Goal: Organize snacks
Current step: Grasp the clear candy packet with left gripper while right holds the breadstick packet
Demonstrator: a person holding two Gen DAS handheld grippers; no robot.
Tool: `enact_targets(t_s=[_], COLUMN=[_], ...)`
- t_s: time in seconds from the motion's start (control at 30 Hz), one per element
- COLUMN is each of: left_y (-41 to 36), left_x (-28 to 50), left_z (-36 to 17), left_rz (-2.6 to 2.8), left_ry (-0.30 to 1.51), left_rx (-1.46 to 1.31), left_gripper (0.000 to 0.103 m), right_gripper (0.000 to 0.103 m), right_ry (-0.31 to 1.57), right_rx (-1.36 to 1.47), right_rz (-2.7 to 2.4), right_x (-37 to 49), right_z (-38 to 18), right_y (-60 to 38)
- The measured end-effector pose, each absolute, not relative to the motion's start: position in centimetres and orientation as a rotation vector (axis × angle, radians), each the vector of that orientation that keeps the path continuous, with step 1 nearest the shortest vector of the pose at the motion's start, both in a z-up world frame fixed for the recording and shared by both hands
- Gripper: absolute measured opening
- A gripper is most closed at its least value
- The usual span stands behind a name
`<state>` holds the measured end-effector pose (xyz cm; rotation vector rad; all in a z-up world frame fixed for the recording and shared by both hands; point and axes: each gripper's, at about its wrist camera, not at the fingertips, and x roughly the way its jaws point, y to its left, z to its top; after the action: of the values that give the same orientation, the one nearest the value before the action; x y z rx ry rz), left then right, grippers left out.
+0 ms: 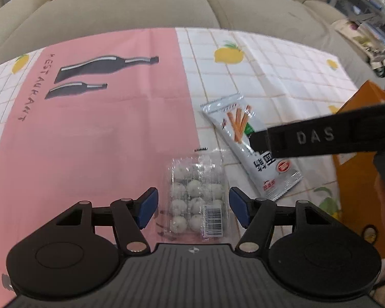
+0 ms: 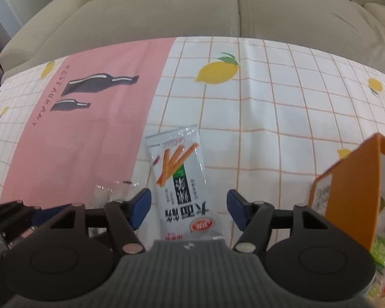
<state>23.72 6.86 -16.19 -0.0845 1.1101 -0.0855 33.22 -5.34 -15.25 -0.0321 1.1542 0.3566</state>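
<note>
Right wrist view: orange box (image 2: 351,190) cut off at the edge, contents blurred. Silver stick-snack packet (image 2: 182,179) flat on the tablecloth (image 2: 269,102) between the wide-spread fingers of the right gripper (image 2: 188,210), ungripped. Clear pack of white balls (image 1: 197,192) likewise between the parted left gripper (image 1: 193,205). One of each.
</note>
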Motion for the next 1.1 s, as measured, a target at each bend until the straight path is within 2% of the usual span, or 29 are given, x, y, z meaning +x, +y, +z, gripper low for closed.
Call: enact_targets(t_s=[0.07,0.2,0.37,0.47,0.53,0.63,0.67,0.73,1.1], left_y=[6.6,6.6,6.5,6.8,7.1,7.9,8.3,8.9,11.2], left_x=[23.8,23.5,23.4,23.2,22.8,22.1,21.9,21.4,17.3], left_z=[-16.9,-17.2,-17.1,-17.1,-17.0,-16.8,-16.8,-16.7,-16.4], left_rz=[-0.063,-0.025,-0.036,-0.04,-0.036,-0.027,-0.022,-0.021,0.027], left_ry=[1.13,1.116,1.105,1.098,1.092,1.093,1.097,1.099,1.115], left_rx=[-0.086,-0.077,-0.056,-0.061,-0.061,-0.067,-0.076,-0.087,-0.162], left_gripper=[0.074,0.087,0.088,0.085,0.079,0.073,0.073,0.068,0.069], right_gripper=[0.064,0.064,0.065,0.07,0.07,0.06,0.054,0.052,0.051], right_ry=[1.151,1.145,1.179,1.174,1.172,1.153,1.146,1.148,1.169], right_rx=[-0.055,-0.086,-0.084,-0.106,-0.132,-0.166,-0.175,-0.168,-0.146], right_rz=[0.359,0.356,0.347,0.338,0.342,0.347,0.35,0.351,0.309], right_x=[33.7,33.7,34.1,34.0,33.9,33.4,33.2,32.7,25.1], right_z=[-15.7,-16.4,-17.9,-18.1,-18.1,-18.0,-17.9,-17.8,-17.3], right_y=[-5.0,-4.6,-4.3,-3.9,-3.6,-3.3,-3.3,-3.3,-3.8])
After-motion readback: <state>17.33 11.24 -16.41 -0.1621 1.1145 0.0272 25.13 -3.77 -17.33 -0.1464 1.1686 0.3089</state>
